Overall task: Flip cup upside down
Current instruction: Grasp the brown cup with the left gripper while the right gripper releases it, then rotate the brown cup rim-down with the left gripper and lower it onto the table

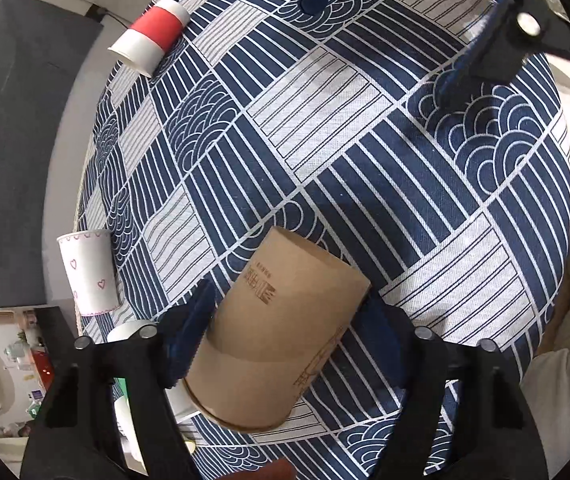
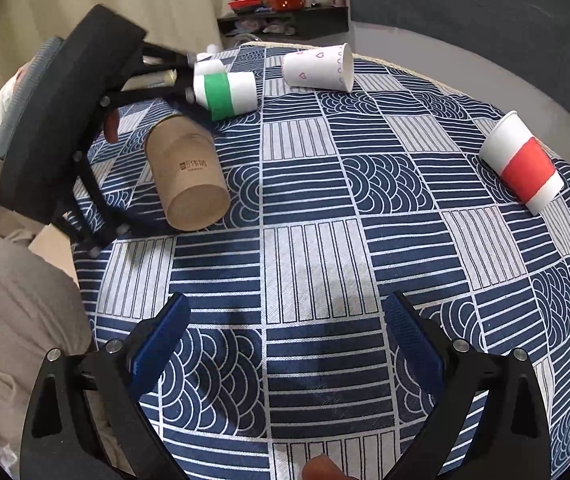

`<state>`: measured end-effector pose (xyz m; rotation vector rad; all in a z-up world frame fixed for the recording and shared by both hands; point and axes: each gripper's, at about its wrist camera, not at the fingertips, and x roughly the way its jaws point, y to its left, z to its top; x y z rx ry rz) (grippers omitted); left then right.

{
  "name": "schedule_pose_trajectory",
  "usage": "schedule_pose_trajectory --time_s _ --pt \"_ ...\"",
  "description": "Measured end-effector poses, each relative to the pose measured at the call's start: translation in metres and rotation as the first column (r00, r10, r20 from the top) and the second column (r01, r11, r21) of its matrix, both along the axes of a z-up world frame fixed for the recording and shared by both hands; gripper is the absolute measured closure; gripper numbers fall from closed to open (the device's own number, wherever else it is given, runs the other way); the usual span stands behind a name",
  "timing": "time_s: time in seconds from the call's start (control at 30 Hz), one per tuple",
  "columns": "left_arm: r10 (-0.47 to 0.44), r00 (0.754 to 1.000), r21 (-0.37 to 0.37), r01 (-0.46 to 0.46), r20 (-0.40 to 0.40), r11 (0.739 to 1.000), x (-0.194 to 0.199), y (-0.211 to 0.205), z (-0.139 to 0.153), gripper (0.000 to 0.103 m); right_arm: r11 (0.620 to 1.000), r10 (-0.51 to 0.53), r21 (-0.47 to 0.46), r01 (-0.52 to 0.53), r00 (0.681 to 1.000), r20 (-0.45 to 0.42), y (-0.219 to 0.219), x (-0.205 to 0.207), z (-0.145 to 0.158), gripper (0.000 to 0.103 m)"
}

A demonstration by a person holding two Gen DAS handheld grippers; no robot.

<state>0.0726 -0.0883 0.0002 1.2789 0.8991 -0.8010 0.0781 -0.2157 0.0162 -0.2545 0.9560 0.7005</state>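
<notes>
A brown paper cup (image 1: 281,328) sits between the blue pads of my left gripper (image 1: 289,308), which is shut on it. The cup is tilted, its closed base pointing away and its rim toward the camera. In the right wrist view the same brown cup (image 2: 189,178) is held above the patterned tablecloth (image 2: 325,264) at the left, base toward the camera. My right gripper (image 2: 285,316) is open and empty over the near part of the table. Its fingers (image 1: 465,60) show at the top of the left wrist view.
A red-banded white cup (image 2: 523,164) lies on its side at the right; it also shows in the left wrist view (image 1: 151,36). A heart-print cup (image 2: 321,66) and a green-banded cup (image 2: 227,94) lie at the far side. The person's sleeve (image 2: 13,312) is at the left table edge.
</notes>
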Motion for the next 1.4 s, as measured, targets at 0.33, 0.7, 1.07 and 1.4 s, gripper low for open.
schedule_pose_trajectory --time_s 0.33,0.7,1.07,1.4 --pt "0.148 0.989 -0.353 -0.149 -0.028 0.924 0.018 0.024 0.054 0.042 0.999 -0.027 0.023 0.026 0.999 0.023 -0.003 -0.002 0.001 0.01" --pt "0.412 0.902 -0.691 -0.38 -0.13 0.615 0.058 0.075 0.066 0.042 0.993 -0.078 0.09 0.072 0.995 0.067 0.013 0.009 0.005 0.01" --pt "0.512 0.817 -0.809 -0.477 -0.264 0.344 0.089 0.097 0.057 0.042 0.984 -0.137 0.124 0.125 0.987 0.087 0.042 0.039 -0.003 0.01" --pt "0.629 0.717 -0.837 -0.515 -0.302 0.185 0.105 0.1 0.041 0.042 0.986 -0.127 0.119 0.114 0.987 0.103 0.061 0.048 -0.009 0.01"
